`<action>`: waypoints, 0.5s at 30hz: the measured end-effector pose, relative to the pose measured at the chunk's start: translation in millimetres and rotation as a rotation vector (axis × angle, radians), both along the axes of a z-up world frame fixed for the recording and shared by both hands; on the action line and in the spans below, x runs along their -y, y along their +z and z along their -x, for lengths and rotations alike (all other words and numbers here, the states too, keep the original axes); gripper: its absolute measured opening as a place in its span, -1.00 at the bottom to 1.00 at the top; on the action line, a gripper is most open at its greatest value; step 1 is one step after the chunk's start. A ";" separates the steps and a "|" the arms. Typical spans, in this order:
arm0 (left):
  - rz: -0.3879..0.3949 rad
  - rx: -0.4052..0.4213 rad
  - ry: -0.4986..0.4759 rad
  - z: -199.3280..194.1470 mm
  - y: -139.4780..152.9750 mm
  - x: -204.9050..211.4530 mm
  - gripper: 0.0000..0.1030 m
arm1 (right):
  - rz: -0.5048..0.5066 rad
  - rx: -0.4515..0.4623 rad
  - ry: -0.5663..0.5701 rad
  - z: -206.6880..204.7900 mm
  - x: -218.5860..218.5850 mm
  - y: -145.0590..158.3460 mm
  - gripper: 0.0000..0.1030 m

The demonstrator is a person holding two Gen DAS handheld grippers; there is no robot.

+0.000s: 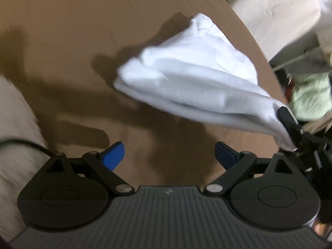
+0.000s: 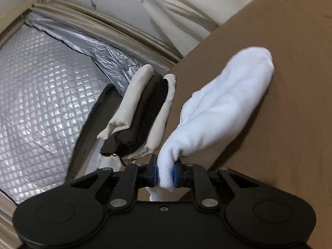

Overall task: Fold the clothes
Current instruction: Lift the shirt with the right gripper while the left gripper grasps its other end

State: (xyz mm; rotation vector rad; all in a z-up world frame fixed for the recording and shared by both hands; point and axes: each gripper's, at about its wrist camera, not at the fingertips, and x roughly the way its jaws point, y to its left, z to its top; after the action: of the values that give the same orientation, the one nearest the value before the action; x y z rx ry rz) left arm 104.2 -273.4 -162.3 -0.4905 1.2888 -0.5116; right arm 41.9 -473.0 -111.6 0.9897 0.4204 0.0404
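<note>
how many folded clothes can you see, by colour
white: 1, the white garment pinched in the right claw
cream: 2, folded cream garments at the table edge
dark brown: 1, a dark brown garment between them
total: 4

left hand-held gripper (image 1: 169, 155): black linkage, blue pads, silver pivots, ribbed grey body | right hand-held gripper (image 2: 165, 174): black, blue pads

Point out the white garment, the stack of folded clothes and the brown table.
white garment (image 2: 224, 108): right wrist view, middle of the bunched cloth above the jaws.
stack of folded clothes (image 2: 145, 112): right wrist view, on the dark middle piece.
brown table (image 1: 72, 41): left wrist view, bare top left of the garment.
</note>
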 end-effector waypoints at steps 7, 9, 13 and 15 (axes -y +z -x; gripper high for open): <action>0.297 -0.200 0.372 3.6 -20.2 -8.3 0.84 | -0.074 -0.002 -0.048 -2.3 6.9 1.0 -0.66; 0.347 -0.157 0.374 2.6 -17.1 0.9 0.84 | -0.092 0.004 -0.057 0.8 7.6 -2.0 -0.66; 0.364 -0.175 0.379 -5.2 -22.0 18.7 0.93 | -0.106 0.001 -0.056 6.8 5.5 -6.5 -0.66; 0.348 -0.248 0.381 -15.1 -31.4 28.5 0.94 | -0.125 0.001 -0.054 11.4 5.9 -11.6 -0.66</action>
State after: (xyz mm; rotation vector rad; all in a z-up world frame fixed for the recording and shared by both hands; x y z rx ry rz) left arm 119.4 -301.9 -193.7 -1.0945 1.3039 -0.3598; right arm 30.4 -478.9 -123.1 1.1237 0.3938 0.0181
